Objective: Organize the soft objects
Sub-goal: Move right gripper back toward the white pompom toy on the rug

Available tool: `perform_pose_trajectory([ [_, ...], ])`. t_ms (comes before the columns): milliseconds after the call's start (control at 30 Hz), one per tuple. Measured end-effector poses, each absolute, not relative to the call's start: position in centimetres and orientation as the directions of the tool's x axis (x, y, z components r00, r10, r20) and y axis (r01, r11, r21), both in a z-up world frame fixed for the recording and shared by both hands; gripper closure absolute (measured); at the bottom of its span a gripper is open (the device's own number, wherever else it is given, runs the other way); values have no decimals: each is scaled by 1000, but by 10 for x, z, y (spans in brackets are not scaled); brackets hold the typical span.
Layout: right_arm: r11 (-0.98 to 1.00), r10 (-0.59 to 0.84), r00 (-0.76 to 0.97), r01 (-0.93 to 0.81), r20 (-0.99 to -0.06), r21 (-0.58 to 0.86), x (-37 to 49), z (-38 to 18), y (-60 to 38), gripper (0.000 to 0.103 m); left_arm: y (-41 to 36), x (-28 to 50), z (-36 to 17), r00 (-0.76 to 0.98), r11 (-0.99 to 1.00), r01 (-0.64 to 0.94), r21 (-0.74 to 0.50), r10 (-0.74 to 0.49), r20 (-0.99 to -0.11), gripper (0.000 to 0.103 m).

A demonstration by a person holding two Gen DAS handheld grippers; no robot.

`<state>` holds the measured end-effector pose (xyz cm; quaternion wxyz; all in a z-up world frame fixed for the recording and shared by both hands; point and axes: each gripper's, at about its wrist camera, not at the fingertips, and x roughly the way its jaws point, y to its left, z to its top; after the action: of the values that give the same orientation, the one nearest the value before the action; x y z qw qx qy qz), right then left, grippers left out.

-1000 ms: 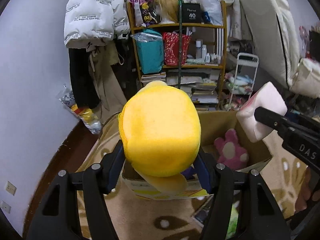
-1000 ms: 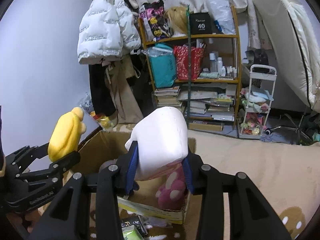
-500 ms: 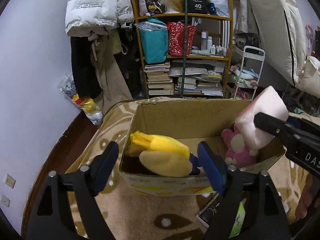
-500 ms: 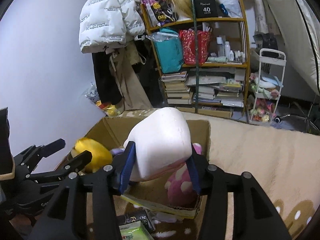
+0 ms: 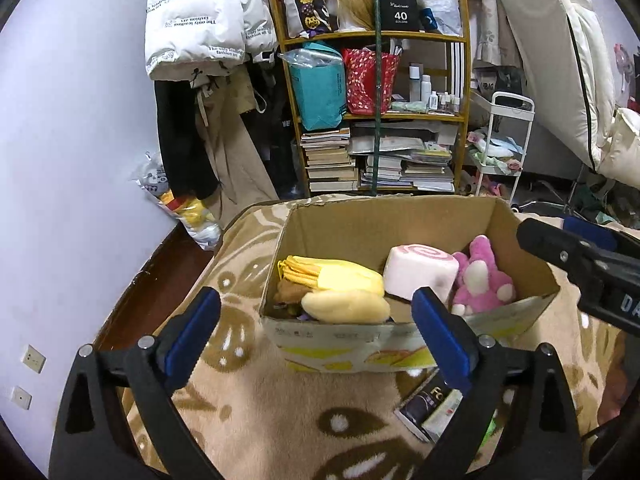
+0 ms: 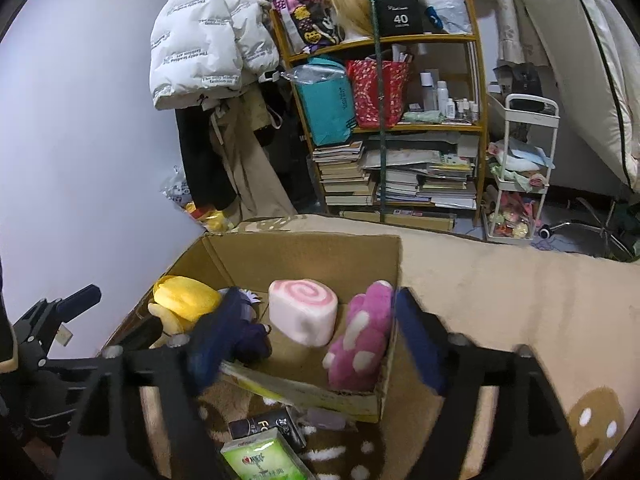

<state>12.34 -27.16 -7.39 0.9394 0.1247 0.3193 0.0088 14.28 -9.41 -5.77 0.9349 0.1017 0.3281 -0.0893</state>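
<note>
Plush stock: swirl cushion (image 6: pixel 303 312) lying ahead of my right claw (image 6: pixel 308 354), both claws (image 5: pixel 316 338) just opening empty; squashy, light, I'm judging mid-body grips best.

A beige blanket (image 5: pixel 248 408) with brown patterns carries an open cardboard box (image 5: pixel 340 340) near its left edge. Just beside the box's near wall lie a dark packet (image 6: pixel 268 426) and a green-and-white tissue pack (image 6: pixel 260 460), touching each other.

Above the open cardboard box (image 5: pixel 524 240) we see clear air. Inside it, the yellow plush (image 5: pixel 340 288), swirl cushion (image 6: pixel 302 310) and pink plush (image 6: pixel 362 340) crowd the floor. Packets (image 6: pixel 264 440) litter the carpet (image 6: pixel 500 280) just in front.
</note>
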Motion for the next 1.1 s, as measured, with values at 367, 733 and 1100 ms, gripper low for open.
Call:
perform_pose_trajectory([
  [367, 957, 40, 799, 143, -600, 254, 87, -57, -292, 0, -88, 110, -45, 744, 964, 239, 117, -104, -660, 5],
  [733, 957, 31, 753, 168, -657, 238, 62, -57, -296, 0, -84, 79, -55, 678, 959, 275, 64, -146, -720, 5],
  [1100, 953, -10, 676, 229, -737, 197, 46, -67, -299, 0, -75, 64, -58, 660, 964, 263, 43, -148, -737, 5],
])
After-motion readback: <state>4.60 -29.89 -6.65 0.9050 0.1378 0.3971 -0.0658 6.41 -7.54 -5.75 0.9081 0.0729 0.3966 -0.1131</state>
